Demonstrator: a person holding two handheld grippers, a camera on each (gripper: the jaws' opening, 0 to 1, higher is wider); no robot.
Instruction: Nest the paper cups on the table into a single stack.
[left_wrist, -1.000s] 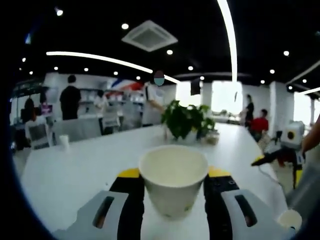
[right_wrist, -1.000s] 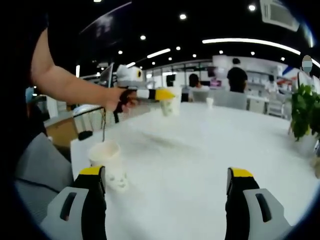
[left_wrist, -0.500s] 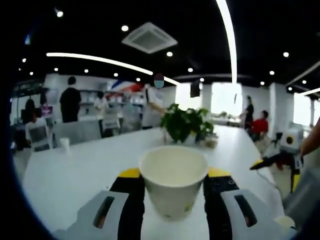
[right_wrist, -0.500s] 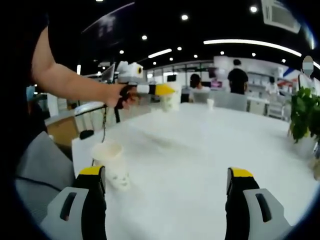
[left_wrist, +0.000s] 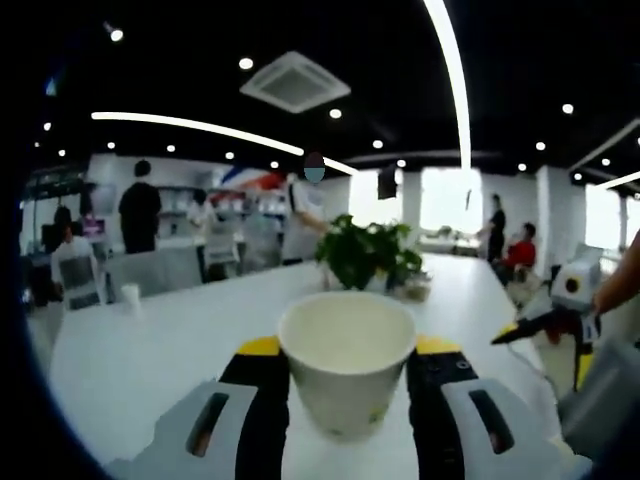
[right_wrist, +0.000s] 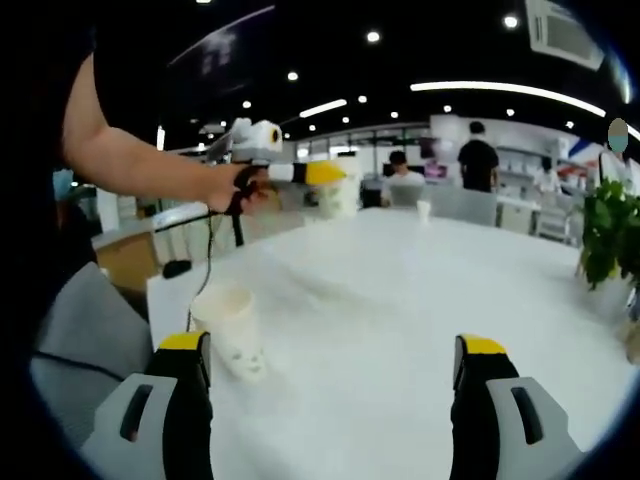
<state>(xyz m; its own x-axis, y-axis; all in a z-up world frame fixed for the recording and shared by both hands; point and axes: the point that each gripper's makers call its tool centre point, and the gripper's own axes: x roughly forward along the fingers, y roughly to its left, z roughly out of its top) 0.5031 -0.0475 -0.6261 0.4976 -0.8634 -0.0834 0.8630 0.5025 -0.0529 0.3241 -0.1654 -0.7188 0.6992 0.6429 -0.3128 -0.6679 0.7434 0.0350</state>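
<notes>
My left gripper (left_wrist: 347, 352) is shut on a white paper cup (left_wrist: 347, 372), held upright above the white table (left_wrist: 150, 350) with its mouth open to the top. In the right gripper view, that left gripper (right_wrist: 322, 173) hangs over the table's far left with the held cup (right_wrist: 338, 199) in it. A second paper cup (right_wrist: 231, 331) stands on the table just beside my right gripper's left jaw. My right gripper (right_wrist: 333, 352) is open with nothing between its jaws. It also enters the left gripper view as the right gripper (left_wrist: 535, 325) at the right edge.
A potted plant (left_wrist: 365, 252) stands mid-table, seen again as the plant (right_wrist: 612, 228) at the right. A small far cup (left_wrist: 130, 296) sits at the table's far end, also as the far cup (right_wrist: 424, 210). Chairs and several people fill the background. A person's arm (right_wrist: 130, 160) reaches in.
My left gripper has risen slightly with its cup. The cup on the table has slipped out of the left gripper view's bottom right corner. The right gripper stays open.
</notes>
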